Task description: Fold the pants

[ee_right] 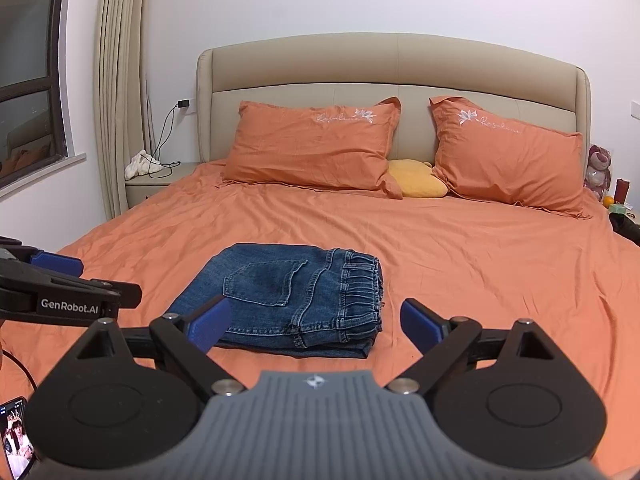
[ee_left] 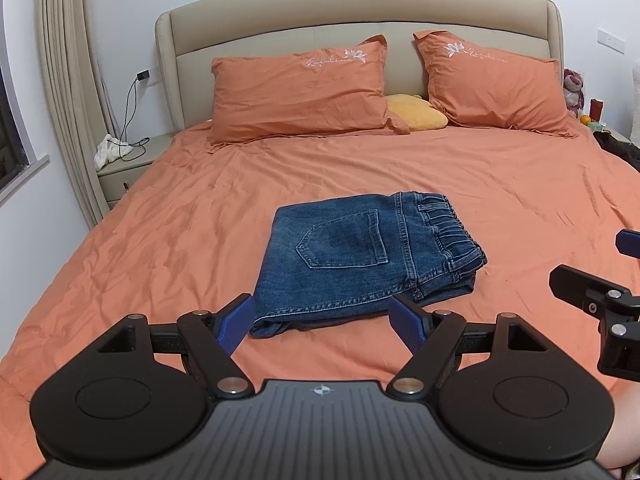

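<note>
Claws spread wide – left claw [ee_left: 322,322], right claw [ee_right: 316,322], both empty, above folded jeans [ee_left: 360,256].

Pants [ee_left: 352,256]: blue denim, pale stitching
Bed sheet [ee_left: 160,216]: plain orange
Pillows [ee_left: 300,88]: orange, white flower embroidery
Cushion [ee_left: 416,114]: yellow
Headboard [ee_left: 360,12]: beige
Hand-held gripper pads [ee_left: 236,326]: blue

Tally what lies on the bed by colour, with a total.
Orange pillows: 2
Yellow cushion: 1
Blue jeans: 1
Total: 4
</note>
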